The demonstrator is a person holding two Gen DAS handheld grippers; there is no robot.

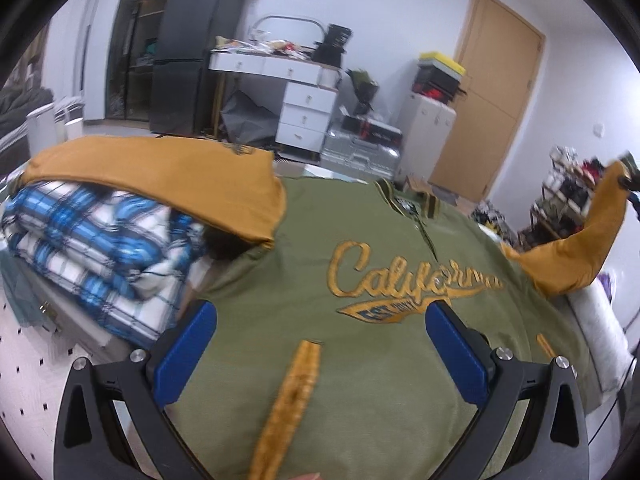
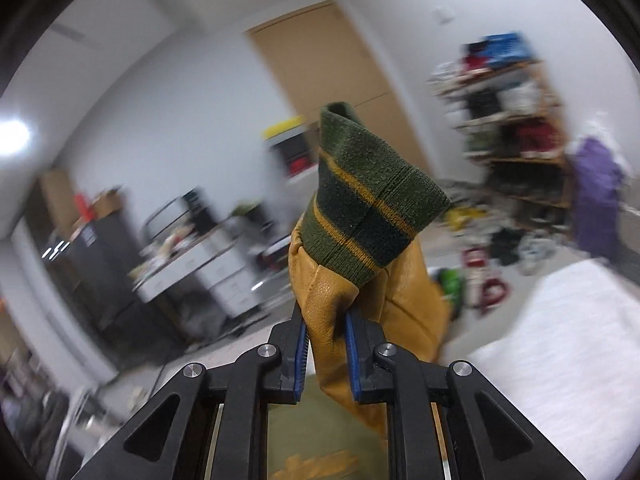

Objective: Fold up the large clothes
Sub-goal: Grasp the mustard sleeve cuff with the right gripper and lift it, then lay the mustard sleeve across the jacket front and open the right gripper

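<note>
An olive green varsity jacket (image 1: 360,280) with "California" in mustard letters lies front up on the surface. Its mustard left sleeve (image 1: 168,176) lies across a plaid pile. Its right sleeve (image 1: 588,248) is lifted at the right. My left gripper (image 1: 320,320) is open just above the jacket's lower front, blue pads either side of the crest. My right gripper (image 2: 326,320) is shut on the mustard leather sleeve (image 2: 332,304) just below its striped green knit cuff (image 2: 368,208), held up in the air. It shows small at the sleeve's top in the left wrist view (image 1: 626,180).
A folded blue and white plaid blanket (image 1: 92,240) lies left of the jacket. A white perforated board (image 1: 28,360) is at lower left. Behind are a black fridge (image 1: 188,52), a white desk with drawers (image 1: 296,96), a wooden door (image 1: 488,92), a cluttered shelf (image 2: 516,128) and a white bed (image 2: 560,360).
</note>
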